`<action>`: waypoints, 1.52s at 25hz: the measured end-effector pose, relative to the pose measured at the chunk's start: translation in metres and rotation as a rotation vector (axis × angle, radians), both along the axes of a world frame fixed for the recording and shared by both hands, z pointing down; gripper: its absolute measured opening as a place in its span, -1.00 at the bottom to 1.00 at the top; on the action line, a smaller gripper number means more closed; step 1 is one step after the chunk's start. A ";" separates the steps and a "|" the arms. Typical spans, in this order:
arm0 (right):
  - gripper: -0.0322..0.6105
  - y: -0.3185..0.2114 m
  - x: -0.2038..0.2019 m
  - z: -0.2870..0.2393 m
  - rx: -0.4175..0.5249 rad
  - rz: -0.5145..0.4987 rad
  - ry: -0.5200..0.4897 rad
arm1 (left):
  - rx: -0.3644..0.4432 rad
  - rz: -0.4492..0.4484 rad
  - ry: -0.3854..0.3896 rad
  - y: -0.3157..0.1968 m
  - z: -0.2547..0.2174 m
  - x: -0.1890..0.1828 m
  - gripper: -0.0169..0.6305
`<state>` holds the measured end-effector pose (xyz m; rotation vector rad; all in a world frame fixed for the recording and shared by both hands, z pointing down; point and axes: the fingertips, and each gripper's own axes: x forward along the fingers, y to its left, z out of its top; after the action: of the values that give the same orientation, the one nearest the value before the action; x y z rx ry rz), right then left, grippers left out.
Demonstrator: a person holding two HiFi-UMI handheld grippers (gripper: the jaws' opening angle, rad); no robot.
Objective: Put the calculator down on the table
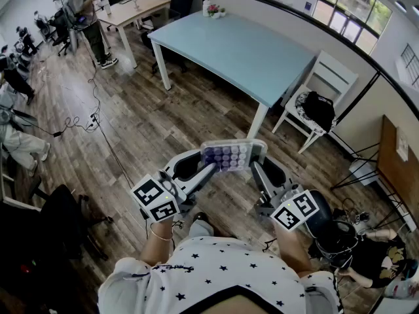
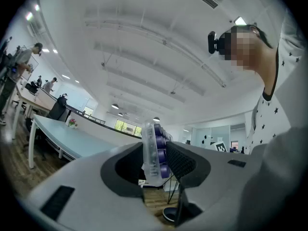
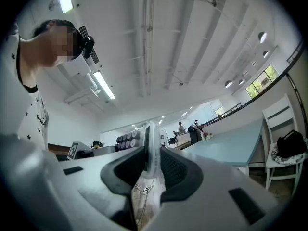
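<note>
In the head view, the calculator (image 1: pixel 226 156) is held in the air above the floor (image 1: pixel 163 129), short of the blue surface (image 1: pixel 242 51), between the left gripper (image 1: pixel 201 170) and right gripper (image 1: pixel 257 170). In the left gripper view, one end is pinched by the jaws; in the right gripper view, the other end is pinched likewise.

A black bag (image 1: pixel 319 109) rests on the seat of a white chair (image 1: pixel 338 74), cables (image 1: pixel 80 121) trail across the wood floor (image 1: pixel 147 126), and a person (image 1: pixel 86 15) stands at the left end of a desk (image 1: pixel 135 9).
</note>
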<state>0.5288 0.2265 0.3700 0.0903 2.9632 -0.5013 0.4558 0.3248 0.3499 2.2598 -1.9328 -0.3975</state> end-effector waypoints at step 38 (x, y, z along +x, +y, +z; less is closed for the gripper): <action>-0.58 0.078 -0.178 0.007 0.022 -0.105 0.023 | 0.034 -0.127 -0.051 0.085 0.004 -0.163 -0.47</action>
<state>0.3507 0.3041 0.3770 0.2457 2.9988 -0.4864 0.2931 0.4101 0.3536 2.1955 -2.1181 -0.3939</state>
